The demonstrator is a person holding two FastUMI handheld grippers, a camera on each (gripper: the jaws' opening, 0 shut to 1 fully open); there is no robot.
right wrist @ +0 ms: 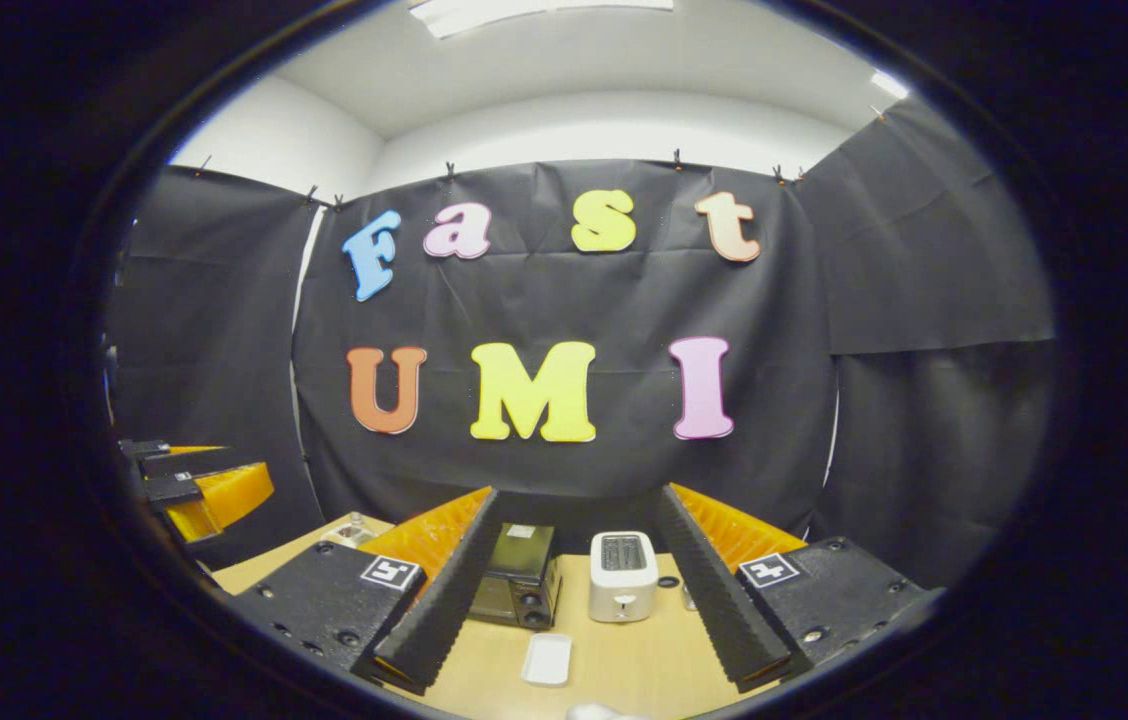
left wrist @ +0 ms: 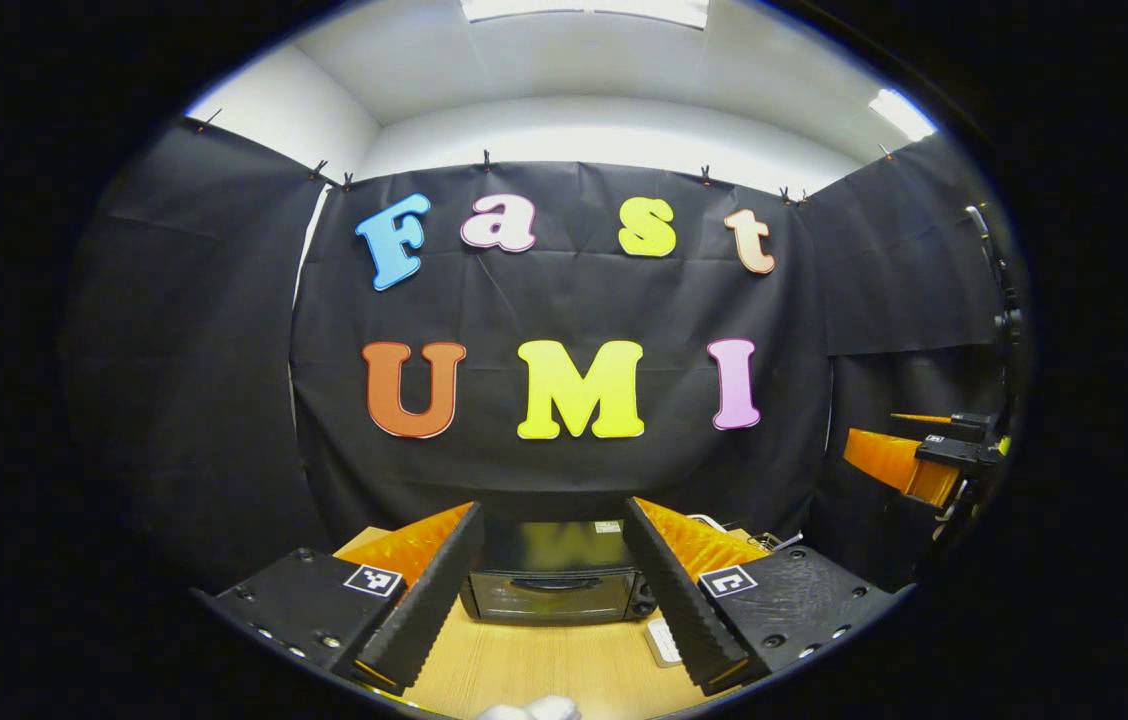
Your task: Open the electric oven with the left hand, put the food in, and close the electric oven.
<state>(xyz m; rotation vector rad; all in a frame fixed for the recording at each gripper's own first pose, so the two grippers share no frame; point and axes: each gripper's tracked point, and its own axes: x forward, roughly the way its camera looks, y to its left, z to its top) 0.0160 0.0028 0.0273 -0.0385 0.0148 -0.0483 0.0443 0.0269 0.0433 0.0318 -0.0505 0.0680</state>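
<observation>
Standing at the far edge of the counter (left wrist: 544, 665), against the black cloth wall, the oven (left wrist: 552, 585) has its door closed, handle across the top of the glass. In the left gripper view it sits straight ahead, framed between the two fingers of the left gripper (left wrist: 552, 640), which are spread wide and hold nothing. The gripper hangs above the near part of the counter, well apart from the oven.

In the right gripper view the oven (right wrist: 516, 590) appears left of centre, partly behind that gripper's left finger. Just to its right stands a white toaster (right wrist: 622, 575), apart from the oven but near it. Nearer, on the bare wood, lies a small white tray (right wrist: 547, 659); I cannot tell whether anything is on it. A small dark round thing (right wrist: 668, 581) lies to the right of the toaster, too small to make out. At the far left corner of the counter stands a small clear jar (right wrist: 354, 529).

The right gripper (right wrist: 579, 640) is also spread open and empty, raised over the near counter, with the toaster and tray between its fingers.

Something white (left wrist: 532, 709) shows at the very bottom edge of the left gripper view, near the counter's front; it is cut off, so I cannot tell what it is. The tray (left wrist: 662, 640) shows beside the left gripper's right finger.
</observation>
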